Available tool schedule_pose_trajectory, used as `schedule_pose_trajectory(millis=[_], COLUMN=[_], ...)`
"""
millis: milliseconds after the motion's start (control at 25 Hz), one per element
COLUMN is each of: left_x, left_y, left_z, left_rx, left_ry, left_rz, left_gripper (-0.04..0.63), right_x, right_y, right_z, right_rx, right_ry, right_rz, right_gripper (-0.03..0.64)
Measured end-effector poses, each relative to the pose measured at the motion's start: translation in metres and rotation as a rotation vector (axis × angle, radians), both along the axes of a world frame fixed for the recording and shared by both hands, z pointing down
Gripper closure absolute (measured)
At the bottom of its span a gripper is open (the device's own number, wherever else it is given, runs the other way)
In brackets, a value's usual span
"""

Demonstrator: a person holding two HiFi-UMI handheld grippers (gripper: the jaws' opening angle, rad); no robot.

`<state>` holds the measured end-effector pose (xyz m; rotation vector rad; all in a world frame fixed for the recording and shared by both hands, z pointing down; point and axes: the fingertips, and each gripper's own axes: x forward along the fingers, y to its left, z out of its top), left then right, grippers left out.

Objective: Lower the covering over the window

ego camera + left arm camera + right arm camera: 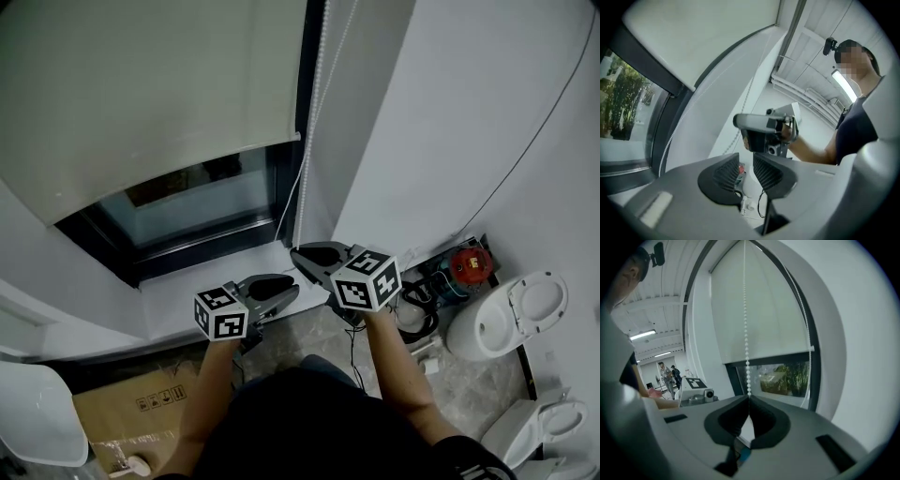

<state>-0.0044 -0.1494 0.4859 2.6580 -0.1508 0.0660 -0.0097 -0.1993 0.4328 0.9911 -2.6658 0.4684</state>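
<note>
Off-white roller blind (150, 94): it fills the upper left of the head view. Its bottom edge hangs low and leaves a strip of window glass (187, 202) bare above the sill (234, 267).
White bead chain (746, 333): it drops straight down the middle of your right gripper view, in front of the blind, and runs into the tool tips.
Your right tool (749, 399): pressed together, pinching the bead chain at its very tips. In the head view it sits at centre frame, just below the window's lower right corner.
Your left tool (746, 158): spread, with a clear gap between the pads and nothing gripped. In the head view it lies to the lower left of the right tool, near it but apart.
Brown cardboard box (141, 403): on the floor, lower left of the head view.
</note>
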Motion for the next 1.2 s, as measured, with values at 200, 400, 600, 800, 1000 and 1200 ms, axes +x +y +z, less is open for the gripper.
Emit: schedule_pose_trajectory(millis=[200, 400, 600, 800, 1000, 1200], left_x=[-0.012, -0.014, -0.013, -0.006, 0.003, 0.013], left_y=[-0.008, -0.012, -0.017, -0.031, -0.048, -0.051], left_z=[-0.019, -0.041, -0.079, -0.13, -0.172, -0.182], left_rx=[0.041, 0.083, 0.157, 0.281, 0.365, 0.374], left_ry=[0.022, 0.054, 0.087, 0.1, 0.143, 0.129], left_rz=[-0.05, -0.066, -0.075, -0.1, -0.162, -0.175], left_gripper=[0.514, 0.514, 0.514, 0.511, 0.492, 0.495], right_x=[-0.002, -0.002, -0.002, 0.0, -0.001, -0.002], right_y=[0.003, 0.003, 0.006, 0.006, 0.013, 0.018], right_z=[0.02, 0.022, 0.022, 0.021, 0.019, 0.02], right_rx=[-0.053, -0.057, -0.055, -0.053, -0.047, -0.041], right_ry=[-0.007, -0.017, -0.022, -0.025, -0.027, -0.026], right_rz=[-0.01, -0.014, -0.01, -0.01, -0.018, -0.019], right_gripper=[0.601, 0.601, 0.601, 0.601, 0.601, 0.601])
